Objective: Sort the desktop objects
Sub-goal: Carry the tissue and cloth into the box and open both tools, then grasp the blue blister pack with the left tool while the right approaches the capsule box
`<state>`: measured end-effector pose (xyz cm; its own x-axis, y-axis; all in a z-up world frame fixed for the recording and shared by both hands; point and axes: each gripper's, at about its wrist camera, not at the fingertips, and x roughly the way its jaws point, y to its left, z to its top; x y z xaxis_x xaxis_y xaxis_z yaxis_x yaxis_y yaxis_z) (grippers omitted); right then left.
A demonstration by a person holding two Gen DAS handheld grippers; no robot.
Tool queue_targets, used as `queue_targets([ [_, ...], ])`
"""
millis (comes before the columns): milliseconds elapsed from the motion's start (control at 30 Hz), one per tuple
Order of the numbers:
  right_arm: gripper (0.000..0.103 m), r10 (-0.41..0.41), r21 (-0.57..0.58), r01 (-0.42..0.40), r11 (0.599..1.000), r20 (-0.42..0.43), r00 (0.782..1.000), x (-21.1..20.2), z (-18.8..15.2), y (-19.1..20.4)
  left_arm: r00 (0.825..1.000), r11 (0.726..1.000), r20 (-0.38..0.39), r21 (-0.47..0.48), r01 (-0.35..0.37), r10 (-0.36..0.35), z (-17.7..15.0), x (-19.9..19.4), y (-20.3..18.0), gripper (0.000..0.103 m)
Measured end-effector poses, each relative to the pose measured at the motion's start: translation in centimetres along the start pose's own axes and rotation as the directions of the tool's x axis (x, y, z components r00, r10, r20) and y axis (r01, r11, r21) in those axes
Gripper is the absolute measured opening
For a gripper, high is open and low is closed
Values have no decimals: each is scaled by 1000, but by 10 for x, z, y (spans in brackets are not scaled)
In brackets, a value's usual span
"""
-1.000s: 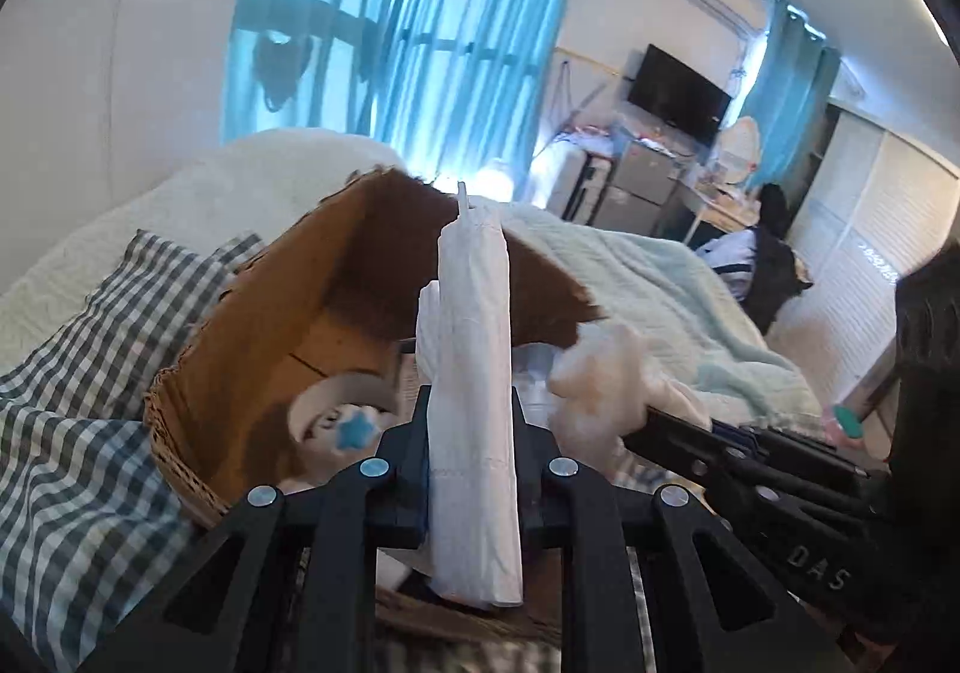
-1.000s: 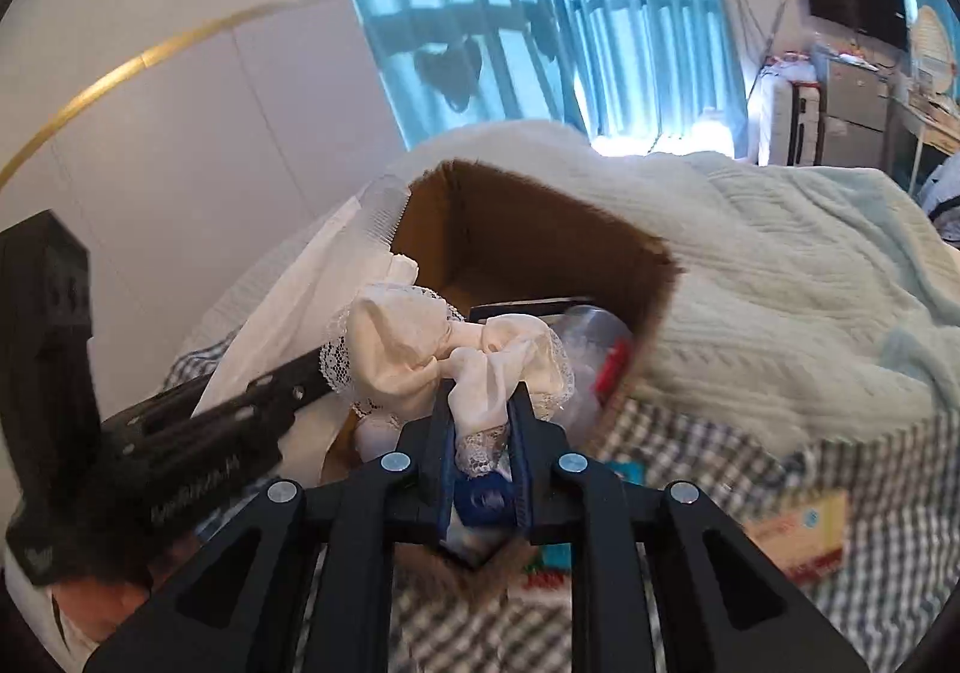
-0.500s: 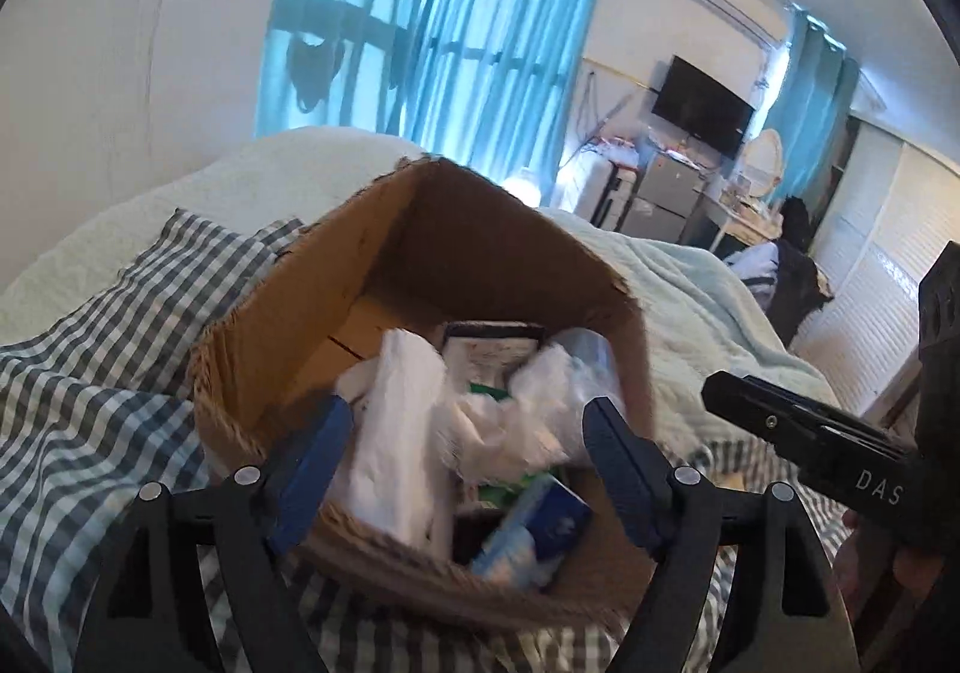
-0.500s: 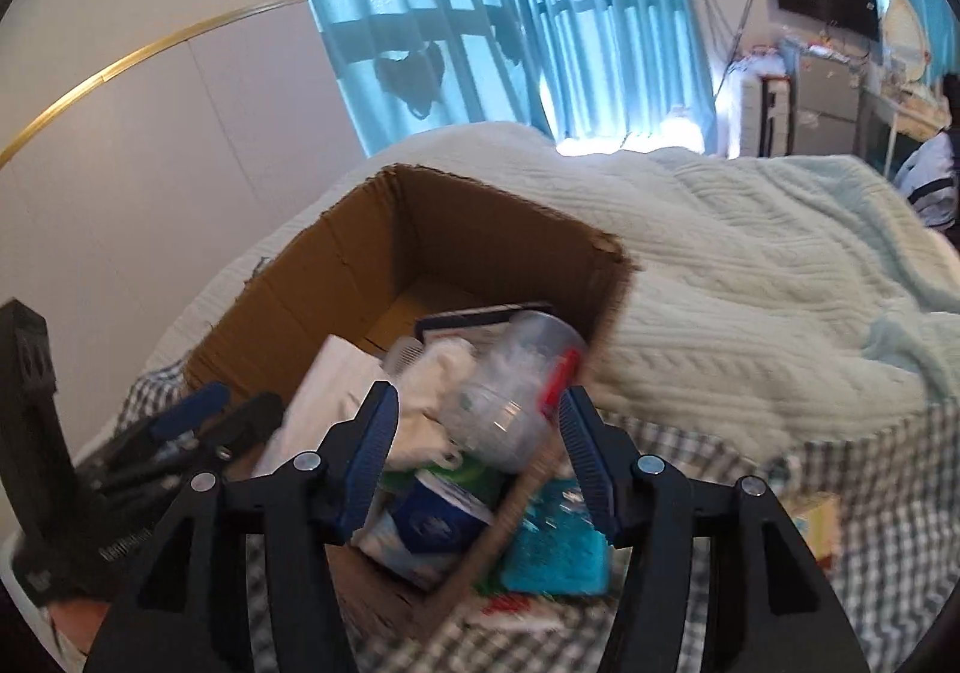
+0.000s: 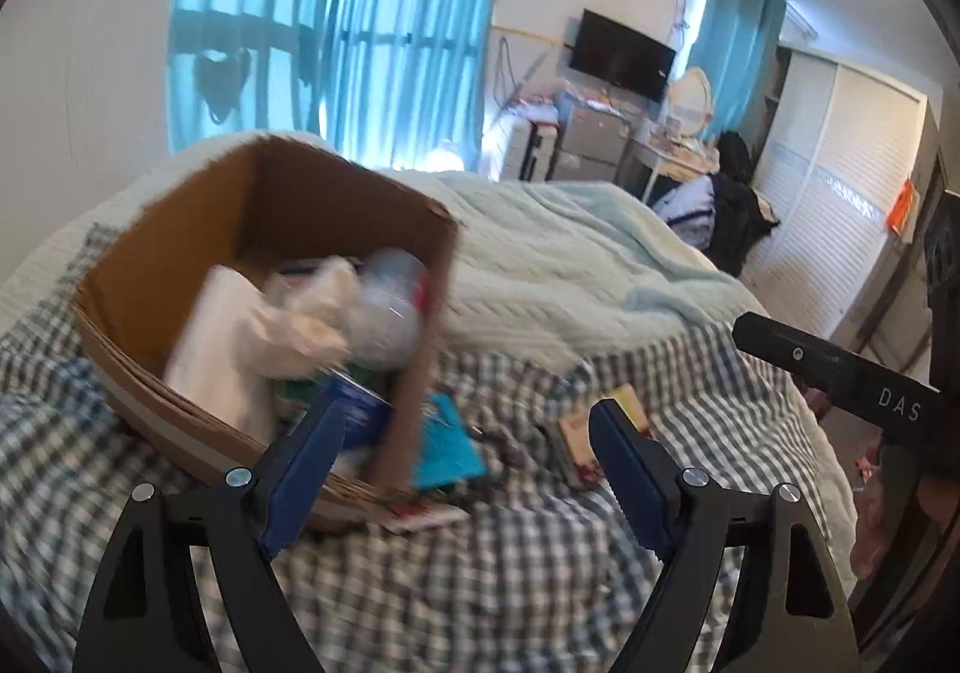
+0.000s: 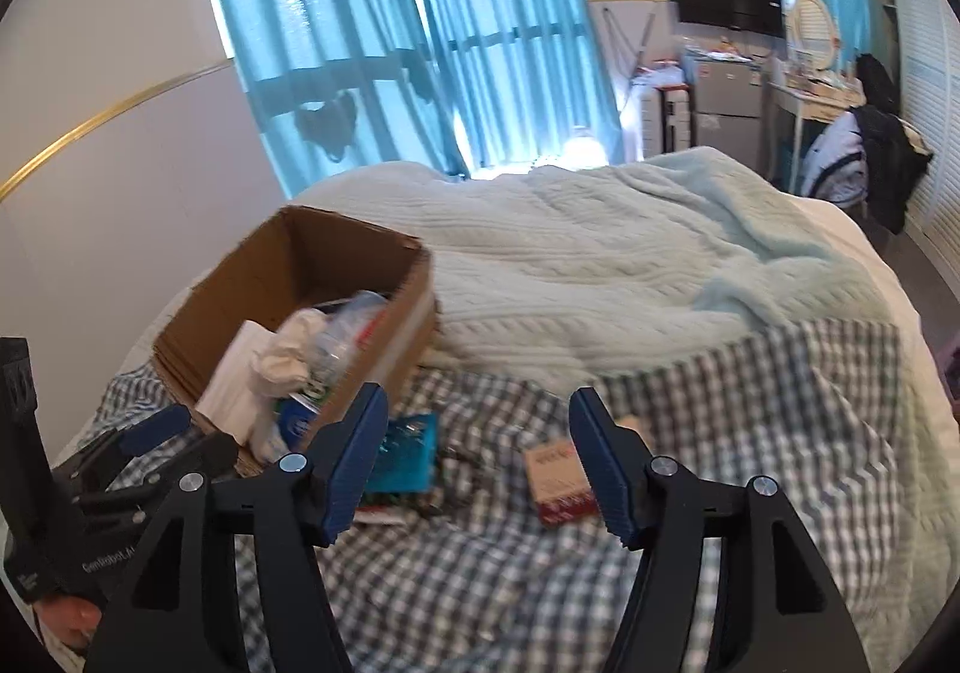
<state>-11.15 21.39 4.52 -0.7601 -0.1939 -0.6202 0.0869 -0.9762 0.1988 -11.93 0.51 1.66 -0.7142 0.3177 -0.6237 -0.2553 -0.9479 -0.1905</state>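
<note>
A brown cardboard box (image 5: 180, 253) (image 6: 252, 283) sits on the checked bedsheet, holding a white tissue pack (image 5: 210, 349), a cream lace cloth (image 5: 312, 307) (image 6: 288, 355), a clear plastic bottle (image 5: 390, 313) and a blue packet (image 5: 360, 415). On the sheet beside the box lie a teal packet (image 5: 447, 448) (image 6: 405, 454) and a small red-and-white box (image 5: 579, 445) (image 6: 555, 478). My left gripper (image 5: 465, 472) is open and empty, pulled back from the box. My right gripper (image 6: 477, 460) is open and empty above the sheet.
A pale green knitted blanket (image 6: 600, 277) is heaped behind the box. The checked sheet (image 6: 480, 571) spreads in front of both grippers. The other gripper's body shows at each view's edge (image 5: 840, 379) (image 6: 120, 469). Blue curtains and furniture stand far behind.
Both grippers let go of their loads, the tissue pack and the lace cloth, into the box, opened wide, and drew back and to the right of it.
</note>
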Motion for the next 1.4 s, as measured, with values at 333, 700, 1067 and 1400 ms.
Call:
queue_targets([
  [333,70,-31,74,39,996,-106,994,36,-42,-59,989,998,-145,59,-26,34,-35,69,-54,86],
  [700,70,-61,135,104,985,-294,954,137,-65,-95,965,977,-239,205,-53,103,-56,173,-61,86],
  [1067,71,-88,126,138,982,-340,936,145,-77,-91,969,989,-235,142,-40,73,-45,181,-16,83],
  [1400,71,-108,104,150,983,-333,937,137,-81,-84,954,995,-282,10,-101,100,-23,169,46,55],
])
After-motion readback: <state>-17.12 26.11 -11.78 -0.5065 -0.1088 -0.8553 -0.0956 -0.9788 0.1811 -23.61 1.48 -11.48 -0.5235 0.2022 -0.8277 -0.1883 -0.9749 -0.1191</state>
